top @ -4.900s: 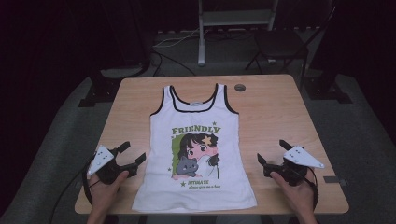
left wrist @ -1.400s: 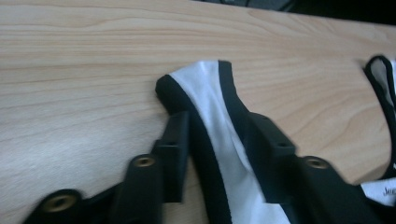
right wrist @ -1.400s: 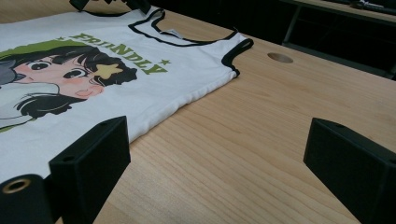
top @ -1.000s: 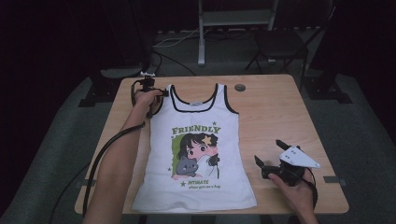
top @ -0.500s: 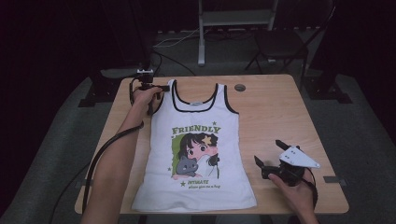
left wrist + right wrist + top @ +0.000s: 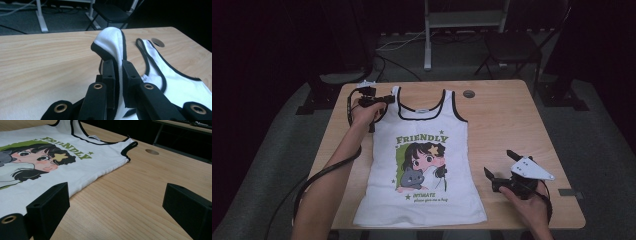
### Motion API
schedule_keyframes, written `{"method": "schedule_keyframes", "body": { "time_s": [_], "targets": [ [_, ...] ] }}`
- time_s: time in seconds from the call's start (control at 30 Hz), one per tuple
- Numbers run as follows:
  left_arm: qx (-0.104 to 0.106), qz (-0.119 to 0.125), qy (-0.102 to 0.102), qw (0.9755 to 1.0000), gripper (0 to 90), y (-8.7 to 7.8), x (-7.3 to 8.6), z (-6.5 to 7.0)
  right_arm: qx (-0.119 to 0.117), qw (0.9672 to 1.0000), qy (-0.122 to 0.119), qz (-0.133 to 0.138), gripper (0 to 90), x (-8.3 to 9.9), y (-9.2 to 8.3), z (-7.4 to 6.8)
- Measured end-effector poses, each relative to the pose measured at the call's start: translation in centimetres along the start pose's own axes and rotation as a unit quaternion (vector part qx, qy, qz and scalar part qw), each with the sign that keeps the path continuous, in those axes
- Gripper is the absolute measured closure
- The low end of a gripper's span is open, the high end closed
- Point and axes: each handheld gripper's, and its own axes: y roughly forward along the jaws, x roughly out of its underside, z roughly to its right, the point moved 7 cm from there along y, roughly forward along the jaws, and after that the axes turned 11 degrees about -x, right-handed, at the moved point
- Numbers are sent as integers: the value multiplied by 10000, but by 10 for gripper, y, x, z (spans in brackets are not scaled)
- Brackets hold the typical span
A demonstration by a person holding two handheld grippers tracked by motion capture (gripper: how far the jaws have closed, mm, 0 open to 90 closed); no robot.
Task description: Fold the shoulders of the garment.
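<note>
A white tank top (image 6: 422, 165) with black trim, a cartoon girl print and the word FRIENDLY lies flat on the wooden table (image 6: 507, 120). My left gripper (image 6: 384, 100) is at the shirt's far left shoulder strap (image 6: 112, 40) and is shut on it; in the left gripper view the strap stands up pinched between the two black jaws (image 6: 119, 72). My right gripper (image 6: 499, 167) rests near the table's front right, open, a short way to the right of the shirt's hem side (image 6: 75, 170). Bare wood lies between its jaws (image 6: 115, 202).
A round cable hole (image 6: 469, 93) sits in the table near the far edge. Behind the table stand a metal frame leg (image 6: 428, 35) and a dark chair (image 6: 512, 45) on grey floor. A black cable (image 6: 327, 172) trails along my left forearm.
My left hand has lifted the shoulder strap slightly and shifted it a little to the right. The right hand has stayed put.
</note>
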Motion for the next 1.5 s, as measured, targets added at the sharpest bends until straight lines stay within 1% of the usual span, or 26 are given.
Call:
{"method": "schedule_keyframes", "body": {
  "time_s": [0.1, 0.17, 0.2, 0.33, 0.43, 0.47, 0.5, 0.6, 0.7, 0.73, 0.77, 0.83, 0.87, 0.93, 0.97, 1.0, 1.07, 1.1, 1.13, 1.17, 1.27, 1.33, 1.37, 1.4, 1.47, 1.5],
  "targets": [
    [-41, 79, 116, 9999, 826, -10, 6, 9, -7, 10000, -26, 16, 67, 0, 0, 0],
    [-56, 95, 149, 9998, 826, -13, 9, 12, -9, 10000, -24, 22, 66, 0, 0, 0],
    [-114, 105, 275, 9995, 825, -19, 15, 18, -11, 10000, -34, 23, 67, 0, 0, 0],
    [-43, 131, 481, 9987, 824, -31, 28, 33, -25, 10000, -52, 23, 67, 0, 0, 0],
    [-1, 164, 593, 9981, 819, -40, 37, 43, -25, 10000, -66, 20, 67, 0, 0, -1],
    [-32, 198, 627, 9978, 816, -43, 40, 46, -22, 10000, -73, 21, 66, 0, 0, -1],
    [-63, 194, 721, 9972, 816, -46, 43, 48, -21, 10000, -81, 20, 67, 0, 0, -1],
    [-99, 173, 885, 9959, 816, -53, 54, 56, -10, 10000, -94, 11, 66, 0, 0, -1],
    [-22, 110, 965, 9953, 803, -59, 66, 63, -24, 9999, -108, -8, 66, 0, 0, -2],
    [-22, 110, 965, 9953, 803, -59, 66, 63, -21, 9999, -125, -13, 67, 0, 0, -2],
    [36, 52, 1067, 9943, 803, -62, 74, 68, -20, 9999, -138, -32, 67, 0, 0, -3],
    [61, -34, 1158, 9932, 802, -65, 81, 71, -14, 9999, -152, -40, 67, 0, 0, -3],
    [89, -171, 1269, 9917, 782, -66, 85, 73, -14, 9999, -152, -42, 67, 0, 0, -3],
    [117, -371, 1346, 9901, 731, -70, 94, 76, -8, 9999, -142, -38, 66, 0, 0, -3],
    [136, -486, 1417, 9886, 706, -73, 99, 77, -11, 9999, -130, -33, 66, 0, 0, -3],
    [122, -533, 1454, 9879, 705, -75, 101, 77, -9, 9999, -131, -28, 67, 0, 0, -2],
    [58, -692, 1662, 9836, 670, -82, 108, 74, -10, 9999, -117, -13, 66, 0, -1, -2],
    [33, -768, 1696, 9825, 654, -87, 111, 72, -9, 9999, -107, -10, 66, 0, -1, -2],
    [50, -785, 1694, 9824, 633, -91, 112, 71, -9, 9999, -111, -9, 67, 0, -1, -2],
    [64, -796, 1725, 9818, 619, -95, 113, 71, -12, 9999, -109, -11, 66, 0, -1, -2],
    [195, -585, 1649, 9844, 617, -105, 104, 71, -9, 9999, -120, -35, 66, 0, 0, -2],
    [147, -435, 1618, 9858, 598, -109, 93, 70, -4, 9999, -126, -43, 66, 0, 0, -2],
    [133, -388, 1559, 9869, 589, -108, 87, 70, 3, 9999, -127, -45, 67, 0, 0, -2],
    [113, -369, 1541, 9873, 589, -107, 83, 69, 7, 9999, -122, -50, 67, 0, 0, -2],
    [-21, -361, 1485, 9882, 572, -98, 74, 68, 10, 9999, -135, -52, 67, 0, 0, -2],
    [-58, -390, 1498, 9879, 568, -90, 69, 69, 8, 9999, -136, -51, 67, 0, 0, -2]
  ]
}}
